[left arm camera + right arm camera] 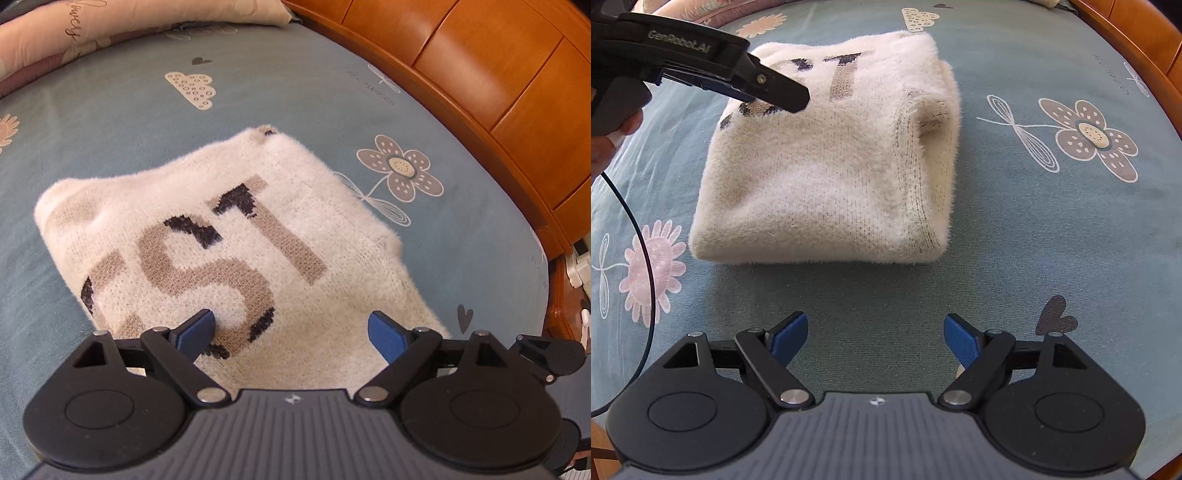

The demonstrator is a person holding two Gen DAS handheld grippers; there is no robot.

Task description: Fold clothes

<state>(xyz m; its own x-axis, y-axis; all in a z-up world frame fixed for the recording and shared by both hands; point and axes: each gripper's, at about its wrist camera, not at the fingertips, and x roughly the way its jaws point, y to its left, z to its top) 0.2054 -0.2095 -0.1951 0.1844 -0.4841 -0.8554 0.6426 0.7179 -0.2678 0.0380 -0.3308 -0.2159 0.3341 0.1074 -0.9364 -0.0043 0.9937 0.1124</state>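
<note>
A fluffy white sweater (229, 236) with beige and black letters lies folded into a compact rectangle on the bed; it also shows in the right wrist view (827, 166). My left gripper (291, 332) is open and empty, hovering just above the sweater's near part. In the right wrist view the left gripper (768, 86) reaches over the sweater's upper left. My right gripper (875, 336) is open and empty, over the sheet a short way in front of the sweater's near folded edge.
The bed has a blue-grey sheet (1034, 221) printed with flowers, clouds and hearts. A wooden headboard (498, 92) runs along the right. A pink quilt or pillow (74, 29) lies at the far left. A black cable (639, 258) hangs at the left.
</note>
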